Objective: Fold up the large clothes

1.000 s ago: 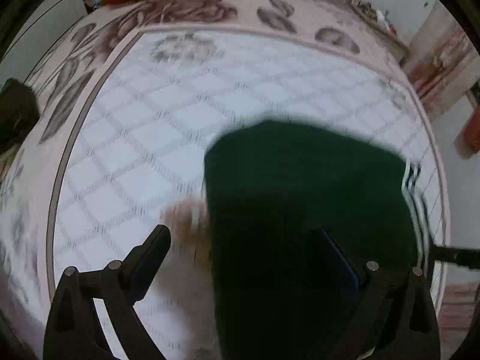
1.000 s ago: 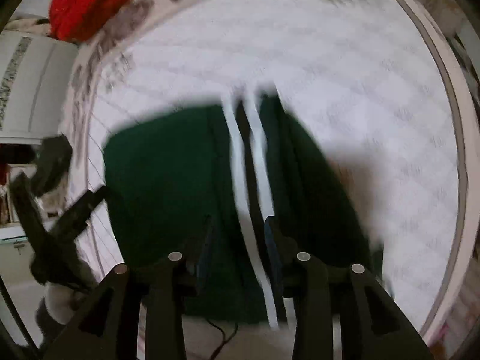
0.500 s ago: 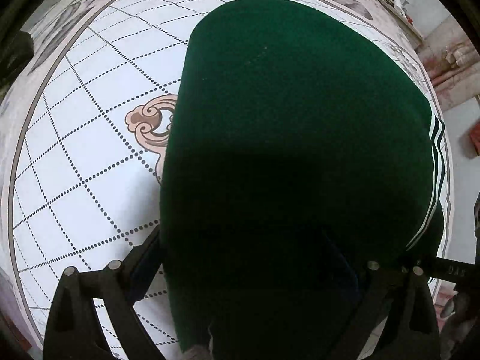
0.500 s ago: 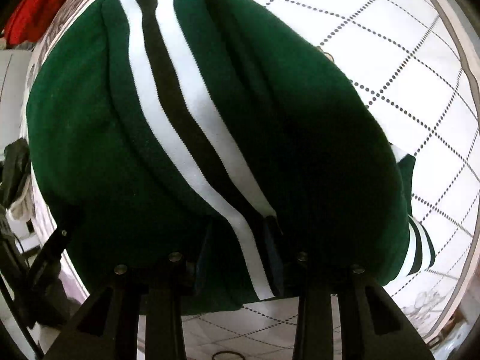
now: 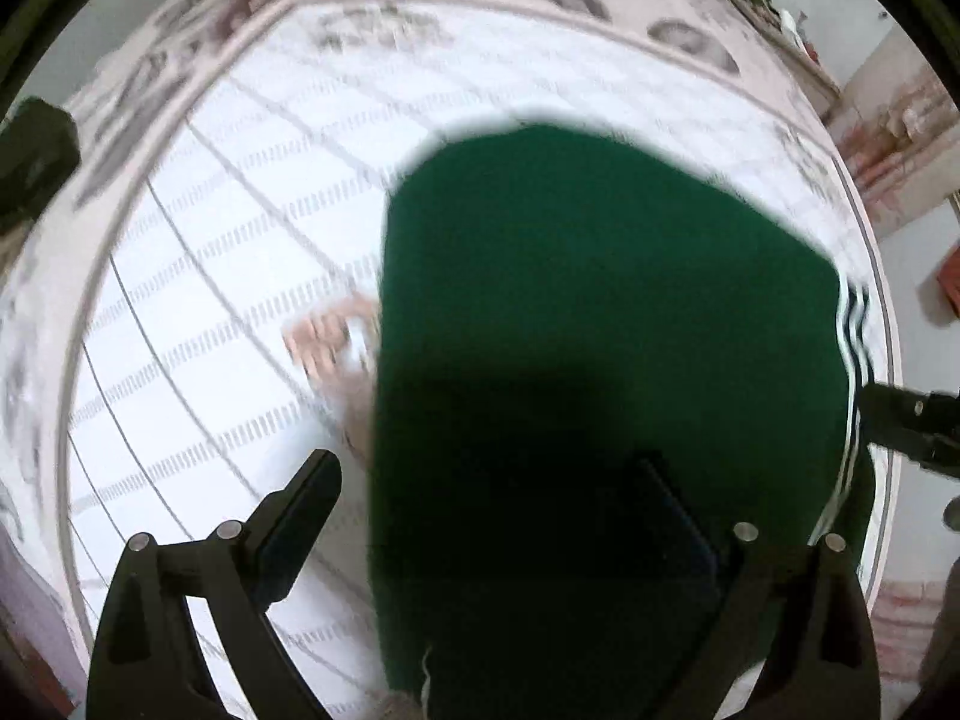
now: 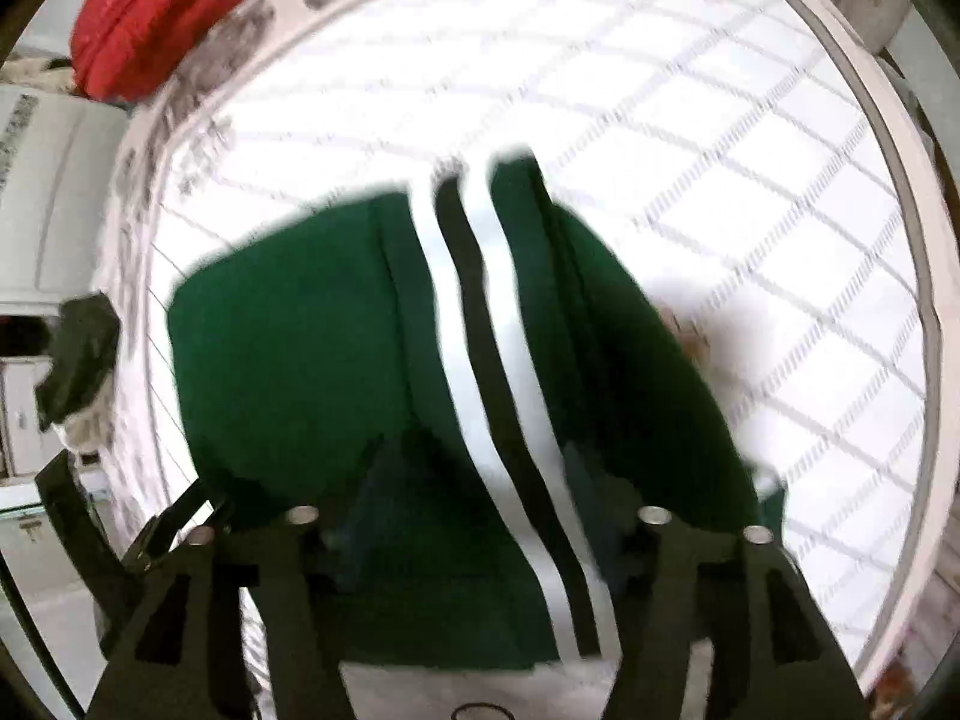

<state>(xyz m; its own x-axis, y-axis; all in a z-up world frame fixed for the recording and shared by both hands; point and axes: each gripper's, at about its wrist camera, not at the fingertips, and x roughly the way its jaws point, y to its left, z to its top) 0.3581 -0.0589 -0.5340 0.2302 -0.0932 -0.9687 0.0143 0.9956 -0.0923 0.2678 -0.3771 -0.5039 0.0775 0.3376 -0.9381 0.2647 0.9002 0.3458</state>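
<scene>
- Judged green sweater (image 5: pixel 600 330) soft, limp, light; best pinched at near corners.
- Found left hand-held gripper (image 5: pixel 489 468) spread open.
- Found right hand-held gripper (image 6: pixel 480 468) just opening, striped edge loose between jaws.

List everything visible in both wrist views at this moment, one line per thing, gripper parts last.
green garment: one, dark green with white and black stripes, lying folded on the bedspread under both grippers.
bedspread: one, white with a dotted grid and a pinkish grey flowered border, covering the bed.
red bundle: one, red, at the far edge of the bed.
dark cloth: one, dark, at the left edge of the bed; blurred.
left gripper: one, black, jaws wide apart over the garment's near-left corner.
right gripper: one, black, jaws have just been opening, striped edge between them but not pinched.
</scene>
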